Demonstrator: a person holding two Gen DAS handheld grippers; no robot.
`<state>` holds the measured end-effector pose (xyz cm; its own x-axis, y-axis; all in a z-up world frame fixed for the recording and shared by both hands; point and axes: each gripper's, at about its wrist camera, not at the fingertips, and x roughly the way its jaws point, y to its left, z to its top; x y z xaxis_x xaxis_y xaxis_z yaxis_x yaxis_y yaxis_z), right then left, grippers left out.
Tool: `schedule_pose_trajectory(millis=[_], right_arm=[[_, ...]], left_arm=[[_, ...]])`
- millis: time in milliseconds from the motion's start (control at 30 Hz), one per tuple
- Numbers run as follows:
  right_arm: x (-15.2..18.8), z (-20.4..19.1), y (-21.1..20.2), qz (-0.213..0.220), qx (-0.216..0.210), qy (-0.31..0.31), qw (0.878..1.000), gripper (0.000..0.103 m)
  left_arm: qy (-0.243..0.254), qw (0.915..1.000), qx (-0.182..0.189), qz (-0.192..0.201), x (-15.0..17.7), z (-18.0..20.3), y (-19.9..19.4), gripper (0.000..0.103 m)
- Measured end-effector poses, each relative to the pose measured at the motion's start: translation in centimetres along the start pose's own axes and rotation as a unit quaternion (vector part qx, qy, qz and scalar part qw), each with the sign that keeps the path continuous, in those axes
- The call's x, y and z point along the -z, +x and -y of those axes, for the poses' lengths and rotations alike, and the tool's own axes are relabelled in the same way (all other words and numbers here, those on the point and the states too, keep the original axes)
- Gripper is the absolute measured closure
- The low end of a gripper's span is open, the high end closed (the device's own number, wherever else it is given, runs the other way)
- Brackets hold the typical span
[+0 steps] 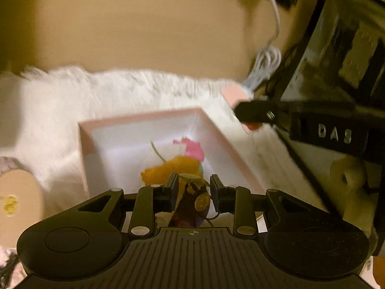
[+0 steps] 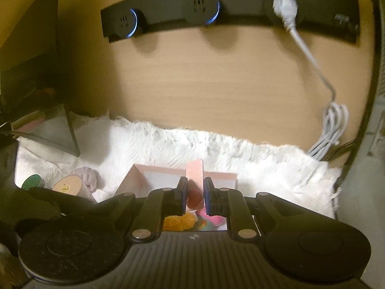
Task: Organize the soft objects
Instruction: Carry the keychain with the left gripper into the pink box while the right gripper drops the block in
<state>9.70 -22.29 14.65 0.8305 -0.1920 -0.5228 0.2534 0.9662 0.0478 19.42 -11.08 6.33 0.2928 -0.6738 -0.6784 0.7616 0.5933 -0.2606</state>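
Observation:
A pink box (image 1: 144, 120) with a white inside sits on the white furry rug (image 1: 120, 89). An orange soft piece (image 1: 166, 168) and a pink soft piece (image 1: 193, 149) lie in it. My left gripper (image 1: 194, 192) is just above the box's near side, shut on a dark purple soft toy with a gold button (image 1: 192, 202). My right gripper (image 2: 195, 196) is shut on a flat pink item with a red patch (image 2: 194, 173), held upright over the box (image 2: 134, 175). It shows in the left wrist view (image 1: 250, 113) beyond the box's right rim.
A black power strip (image 2: 216, 9) with a white plug and coiled cable (image 2: 332, 125) is on the wooden wall. A tan round object (image 1: 16, 200) and a lilac soft item (image 2: 89, 175) lie left of the box. A dark frame (image 2: 60, 130) stands at left.

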Motion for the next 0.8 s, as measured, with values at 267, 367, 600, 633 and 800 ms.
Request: schedule_pose_trajectory(millis=[267,367,600,633,800], right_arm=[[0.8,0.4,4.7,-0.038,-0.023,0.020,0.999,0.089],[1.0,0.5,6.2,-0.059,-0.025,0.024,0.998,0.089],[1.4,0.4,7.7,-0.086,-0.032,0.024,0.996,0.089],[1.4,0.3,7.9,-0.088,-0.033,0.025,0.995,0.089],[1.0,0.1,9.0,-0.102,-0.052,0.034,0.993,0.089]], left_arm=[[0.043,0.9968,-0.048,-0.046,1.3,0.4,3.4,0.068],[0.064,0.9937,-0.081,-0.045,1.2,0.6,3.8,0.068],[0.085,0.9866,-0.131,-0.047,1.0,0.6,3.9,0.068],[0.079,0.9871,-0.132,-0.046,0.9,0.4,3.8,0.068],[0.066,0.9894,-0.124,-0.038,1.1,0.2,3.4,0.068]])
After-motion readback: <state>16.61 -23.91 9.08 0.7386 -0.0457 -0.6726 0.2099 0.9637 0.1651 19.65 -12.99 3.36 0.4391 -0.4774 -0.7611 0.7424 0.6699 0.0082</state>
